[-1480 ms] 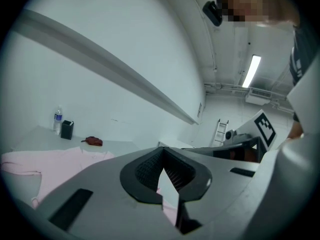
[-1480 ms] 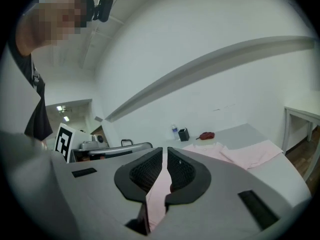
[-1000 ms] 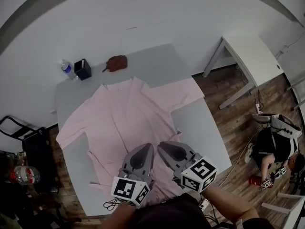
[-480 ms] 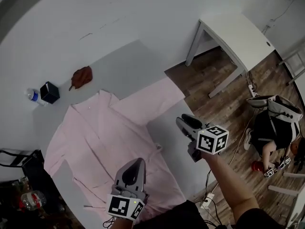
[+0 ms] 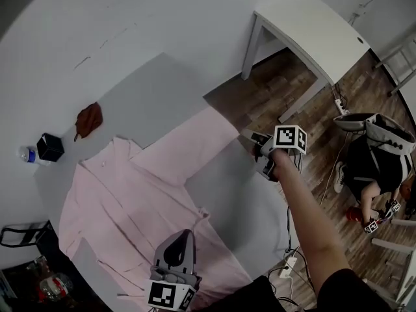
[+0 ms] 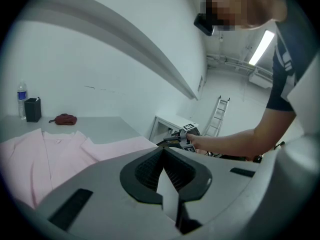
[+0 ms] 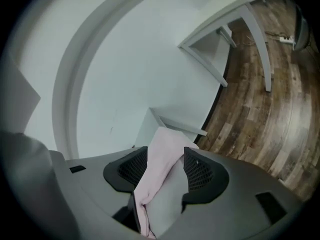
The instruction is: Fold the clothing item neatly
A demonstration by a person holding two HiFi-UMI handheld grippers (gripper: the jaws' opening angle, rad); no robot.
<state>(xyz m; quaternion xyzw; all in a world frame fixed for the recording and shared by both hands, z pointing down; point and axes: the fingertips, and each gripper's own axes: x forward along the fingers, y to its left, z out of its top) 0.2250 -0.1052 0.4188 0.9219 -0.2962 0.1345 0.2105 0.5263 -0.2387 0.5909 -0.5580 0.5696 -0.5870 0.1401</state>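
Cuff of the sleeve of the pink shirt lies at the table's right edge between the parted jaws of my right gripper, which have just been opening, so I bite deep before folding inward; left gripper is clenched, empty.

Hidden: hem of pink garment behind left gripper, 6 o'clock | Cut off: person, 3 o'clock | Unreadable: bottle label, 9 o'clock

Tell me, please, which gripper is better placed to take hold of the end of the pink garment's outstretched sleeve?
The right gripper: its jaws, which have just been opening, straddle the end of the pink fabric sleeve without pressing on it. The left gripper is shut, empty, and far from that end.
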